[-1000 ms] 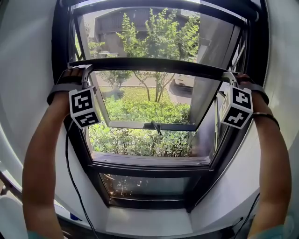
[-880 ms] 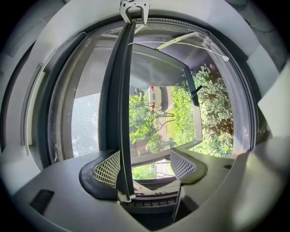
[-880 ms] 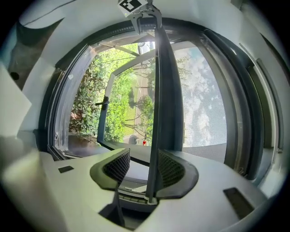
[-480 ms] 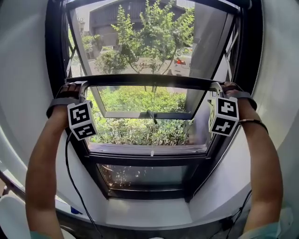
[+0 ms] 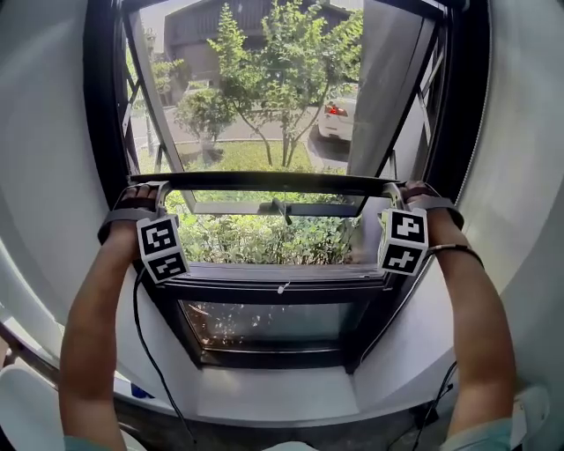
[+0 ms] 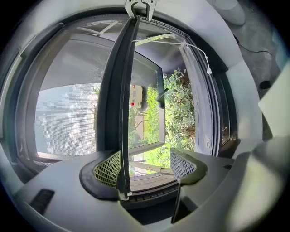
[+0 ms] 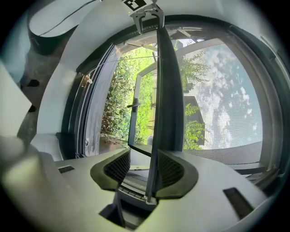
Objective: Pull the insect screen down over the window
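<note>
Head view shows the insect screen bar (image 5: 264,182) about halfway down the window (image 5: 100,106) — its ends sit inside the left tongs (image 6: 146,166) and right tongs (image 7: 145,167), both loose, the right just closing slightly.

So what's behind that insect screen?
Through the insect screen you see a tree, a white car and a building. Its dark bottom bar covers a strip of greenery.

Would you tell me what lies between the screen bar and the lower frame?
In the head view, an uncovered gap between bar and frame; the open sash and shrubs show through.
</note>
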Demonstrator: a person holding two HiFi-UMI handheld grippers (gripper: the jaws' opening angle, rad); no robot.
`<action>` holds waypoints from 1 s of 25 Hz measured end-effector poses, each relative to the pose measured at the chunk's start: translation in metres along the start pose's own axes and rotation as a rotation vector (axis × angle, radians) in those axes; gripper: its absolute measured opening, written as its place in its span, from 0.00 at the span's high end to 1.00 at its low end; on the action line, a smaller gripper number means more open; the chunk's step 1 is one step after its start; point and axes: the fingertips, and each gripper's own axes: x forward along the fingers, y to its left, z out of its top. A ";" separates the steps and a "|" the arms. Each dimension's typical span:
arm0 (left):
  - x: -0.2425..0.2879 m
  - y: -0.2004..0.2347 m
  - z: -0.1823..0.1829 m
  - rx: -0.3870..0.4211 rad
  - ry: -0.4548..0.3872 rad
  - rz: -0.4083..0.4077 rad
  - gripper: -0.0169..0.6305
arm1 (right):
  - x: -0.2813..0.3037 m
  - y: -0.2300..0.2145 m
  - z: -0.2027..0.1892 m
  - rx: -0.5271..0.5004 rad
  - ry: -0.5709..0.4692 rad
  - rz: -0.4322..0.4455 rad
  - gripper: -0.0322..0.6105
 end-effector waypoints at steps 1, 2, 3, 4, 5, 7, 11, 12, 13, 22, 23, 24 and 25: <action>0.001 -0.007 0.000 -0.002 -0.001 -0.009 0.43 | 0.002 0.006 0.000 -0.001 -0.001 0.007 0.66; 0.003 -0.013 0.001 -0.004 -0.002 -0.014 0.43 | 0.004 0.011 0.001 0.000 -0.001 0.012 0.66; 0.003 -0.017 0.001 -0.007 -0.002 -0.017 0.43 | 0.005 0.015 0.001 0.002 -0.003 0.015 0.66; 0.004 -0.021 0.002 -0.010 -0.003 -0.018 0.43 | 0.006 0.019 0.001 0.005 -0.005 0.019 0.66; 0.005 -0.025 0.002 -0.011 -0.003 -0.022 0.43 | 0.007 0.022 0.002 0.007 -0.006 0.024 0.66; 0.007 -0.034 0.003 -0.008 0.000 -0.037 0.43 | 0.010 0.031 0.003 0.004 -0.005 0.036 0.66; 0.013 -0.058 0.004 -0.002 -0.002 -0.067 0.43 | 0.018 0.056 0.007 0.003 -0.008 0.068 0.66; 0.014 -0.065 0.004 -0.001 -0.002 -0.077 0.43 | 0.019 0.062 0.008 0.002 -0.009 0.079 0.66; 0.015 -0.073 0.003 0.000 -0.002 -0.088 0.43 | 0.021 0.069 0.009 0.000 -0.009 0.090 0.66; 0.027 -0.143 0.005 0.010 -0.001 -0.181 0.43 | 0.042 0.136 0.019 -0.004 -0.017 0.179 0.66; 0.028 -0.149 0.005 0.010 0.000 -0.189 0.43 | 0.043 0.142 0.019 -0.004 -0.018 0.187 0.66; 0.029 -0.154 0.006 0.011 0.000 -0.195 0.43 | 0.045 0.147 0.019 -0.004 -0.018 0.193 0.66; 0.030 -0.158 0.007 0.010 0.000 -0.197 0.43 | 0.046 0.151 0.019 -0.002 -0.018 0.196 0.66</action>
